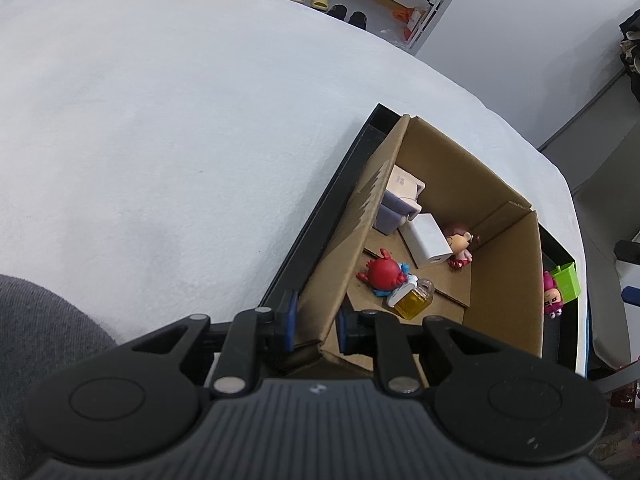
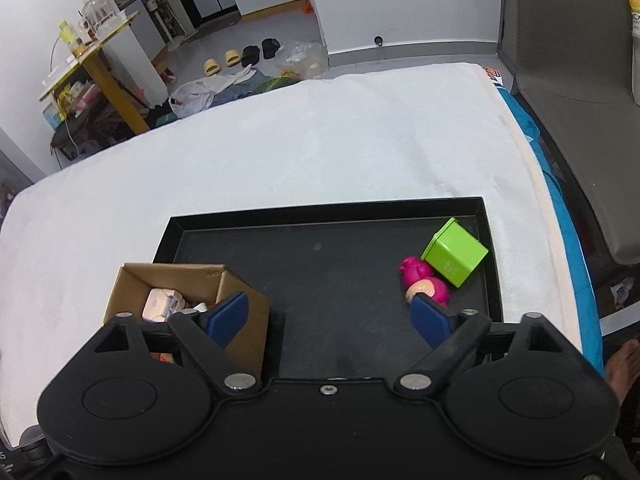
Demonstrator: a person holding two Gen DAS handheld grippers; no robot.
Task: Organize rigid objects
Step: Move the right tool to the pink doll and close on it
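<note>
Cardboard box (image 1: 432, 216) wall clamped in left jaws (right jaws wide, empty) on black tray (image 2: 320, 216).

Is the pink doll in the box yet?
No. The pink doll lies on the black tray, beside the green cube.

Pink figurine (image 2: 426, 286) lying beside green cube (image 2: 456, 256)

The left wrist view looks steeply down from close range into the cardboard box (image 1: 436, 216), which fills the lower right of the frame. The right wrist view looks down across the black tray (image 2: 320, 212), at centre frame. Both views share the box, the tray, and the green cube (image 2: 456, 257).
</note>
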